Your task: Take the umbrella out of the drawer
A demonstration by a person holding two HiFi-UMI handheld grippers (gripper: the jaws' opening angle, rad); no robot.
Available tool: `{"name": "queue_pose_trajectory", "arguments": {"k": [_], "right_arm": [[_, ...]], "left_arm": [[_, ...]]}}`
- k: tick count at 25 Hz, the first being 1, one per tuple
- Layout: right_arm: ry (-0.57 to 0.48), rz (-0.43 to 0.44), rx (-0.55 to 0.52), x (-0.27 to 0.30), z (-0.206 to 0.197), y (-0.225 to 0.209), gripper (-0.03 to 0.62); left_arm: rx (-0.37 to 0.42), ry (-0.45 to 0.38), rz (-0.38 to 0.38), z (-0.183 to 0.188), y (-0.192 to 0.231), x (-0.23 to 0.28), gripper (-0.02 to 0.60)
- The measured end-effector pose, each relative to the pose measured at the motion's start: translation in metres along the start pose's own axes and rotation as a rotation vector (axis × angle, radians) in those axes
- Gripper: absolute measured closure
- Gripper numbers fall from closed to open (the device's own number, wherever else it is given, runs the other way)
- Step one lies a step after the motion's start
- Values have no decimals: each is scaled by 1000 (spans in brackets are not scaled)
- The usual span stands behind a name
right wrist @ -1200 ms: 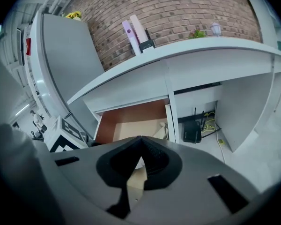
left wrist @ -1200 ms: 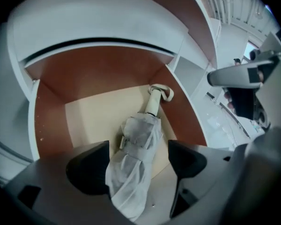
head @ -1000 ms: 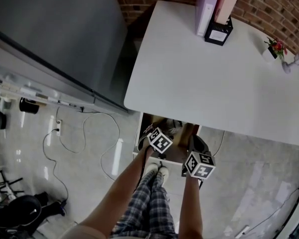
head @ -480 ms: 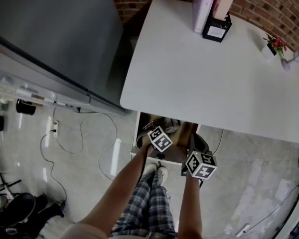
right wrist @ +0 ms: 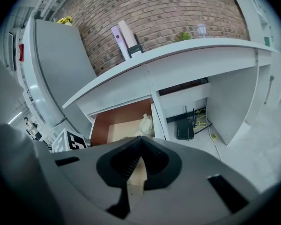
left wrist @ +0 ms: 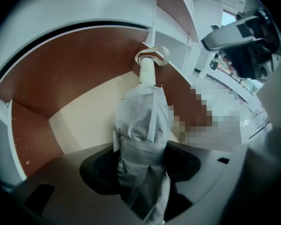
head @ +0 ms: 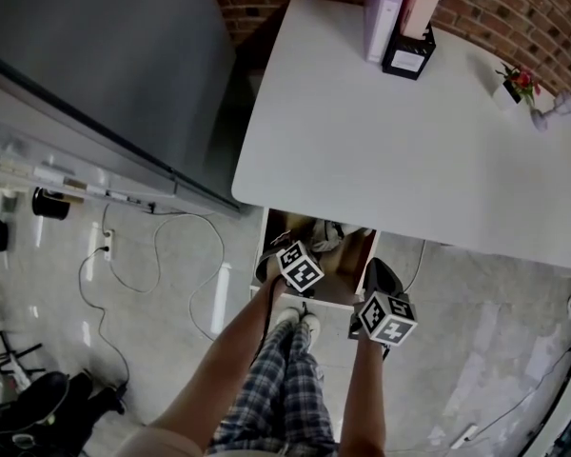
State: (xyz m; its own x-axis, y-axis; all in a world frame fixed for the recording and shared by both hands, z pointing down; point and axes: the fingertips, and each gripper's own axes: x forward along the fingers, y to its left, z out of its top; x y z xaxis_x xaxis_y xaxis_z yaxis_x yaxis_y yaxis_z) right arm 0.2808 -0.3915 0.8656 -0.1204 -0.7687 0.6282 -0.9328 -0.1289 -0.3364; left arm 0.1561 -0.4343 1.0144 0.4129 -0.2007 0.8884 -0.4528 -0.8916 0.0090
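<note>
Lower centre of the head view, the open drawer point(head: 350, 258) is holding the folded umbrella point(left wrist: 143, 121) near its right wall. The left gripper point(left wrist: 143, 161) is reaching in, its jaws having just been closing, pads now pressing the fabric. Further right, the right gripper point(right wrist: 139, 144) is hanging outside the drawer, jaws together and empty.

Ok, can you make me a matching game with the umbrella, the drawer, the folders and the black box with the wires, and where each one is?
Things:
1. umbrella
2. drawer
3. folders
4. black box

Places or states:
A. standing on top of the white desk
B. on the floor under the desk
C. lying in the drawer
D. pulled open

Pairs: 1-C, 2-D, 3-A, 4-B
</note>
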Motion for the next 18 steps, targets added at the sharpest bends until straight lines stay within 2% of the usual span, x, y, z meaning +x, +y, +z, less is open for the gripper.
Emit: {"name": "queue_pose_trajectory", "arguments": {"k": [6, 11, 18], "right_arm": [[-7, -21, 11, -23, 6, -2, 576], [-24, -31, 26, -48, 17, -5, 576], [-58, -82, 56, -100, 41, -11, 576]], "left_arm": [[11, -27, -21, 4, -9, -26, 308], [53, -67, -30, 13, -23, -54, 308], [59, -127, -68, 25, -55, -115, 308]]}}
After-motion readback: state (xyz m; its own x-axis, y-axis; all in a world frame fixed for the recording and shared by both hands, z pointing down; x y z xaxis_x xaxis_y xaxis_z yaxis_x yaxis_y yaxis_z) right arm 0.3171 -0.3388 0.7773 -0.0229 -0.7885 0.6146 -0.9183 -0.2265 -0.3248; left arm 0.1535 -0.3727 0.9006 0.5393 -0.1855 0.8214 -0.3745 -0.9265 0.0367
